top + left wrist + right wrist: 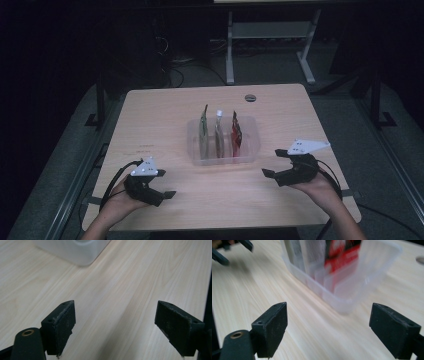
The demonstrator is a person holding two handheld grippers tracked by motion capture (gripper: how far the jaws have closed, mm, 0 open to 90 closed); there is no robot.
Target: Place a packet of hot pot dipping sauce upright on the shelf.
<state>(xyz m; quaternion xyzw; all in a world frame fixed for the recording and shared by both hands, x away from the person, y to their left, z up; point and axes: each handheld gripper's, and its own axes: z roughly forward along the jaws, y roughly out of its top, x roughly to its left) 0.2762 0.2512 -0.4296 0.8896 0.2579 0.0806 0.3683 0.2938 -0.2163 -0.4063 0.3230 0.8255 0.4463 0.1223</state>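
A clear plastic bin (250,145) sits at the middle of the wooden table (150,115). Three flat packets stand upright in it: a green one (203,129), a white-topped one (219,131) and a red one (236,132). My left gripper (165,184) rests near the front left of the table, open, nothing between its jaws. My right gripper (272,162) is at the front right, open and empty, pointed at the bin's near right corner. In the right gripper view the bin (372,272) and red packet (342,255) lie just ahead. The left gripper view shows the bin's corner (75,252) farther off.
A round grommet hole (250,97) lies near the table's far edge. Beyond the table stand white desk legs (230,50) and cables on a dark floor. In the right gripper view the other gripper's jaws (227,250) show at the upper left.
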